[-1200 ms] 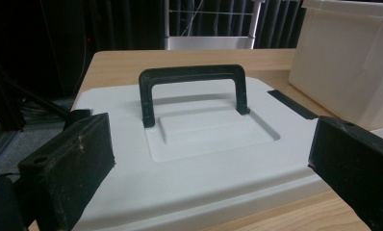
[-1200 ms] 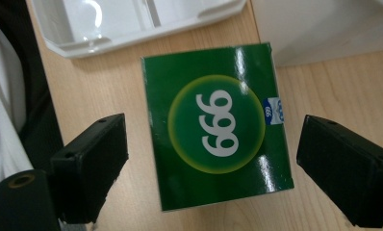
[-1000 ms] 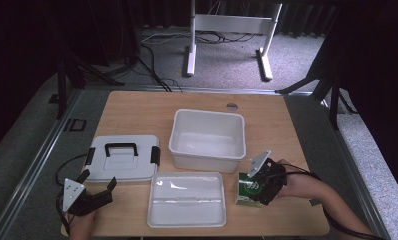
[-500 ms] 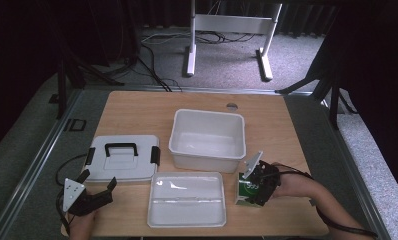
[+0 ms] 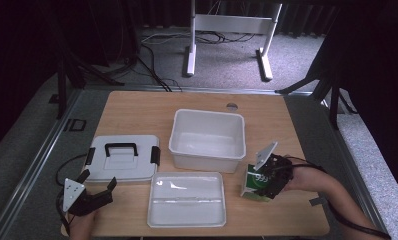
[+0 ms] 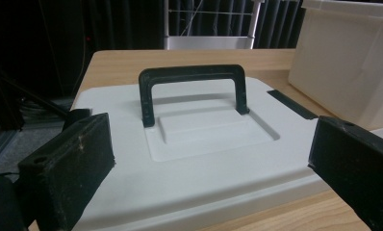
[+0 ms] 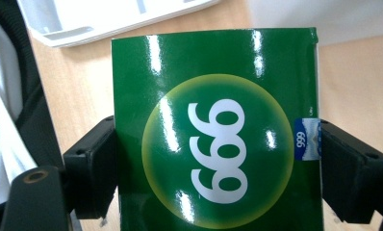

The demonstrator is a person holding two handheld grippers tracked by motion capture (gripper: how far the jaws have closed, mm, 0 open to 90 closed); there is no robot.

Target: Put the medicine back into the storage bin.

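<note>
Jaws of the right gripper (image 7: 206,159) stand one on each narrow side of the green carton (image 7: 213,130), pads set against its two side walls and pinching it at roughly mid-height. They have just been closing in a little onto the carton between them. In the high view the right gripper (image 5: 273,176) holds the carton (image 5: 254,186) at the near right part of the table (image 5: 137,107).

Handling, as judged:
- Carton is thin glossy board: probably light, and smooth enough to slide under a loose pinch.
- Walls are likely to dent if squeezed hard; use moderate pressure only.
- Best hold is across the narrow sides, as now, clear of the printed face and the end flaps.

Clearances, outward from the right gripper:
- Just ahead and to the inner side lies the flat tray (image 5: 187,199); its corner is near the carton.
- Beyond it stands the deep white bin (image 5: 207,140), open-topped, with a raised rim that the carton must pass over if it is carried that way.
- Bare tabletop lies to the outer side, then the table edge.

Left gripper (image 5: 91,192) rests with jaws spread and nothing between them, pointing at the lid (image 6: 199,159) and its black handle (image 6: 192,86).
</note>
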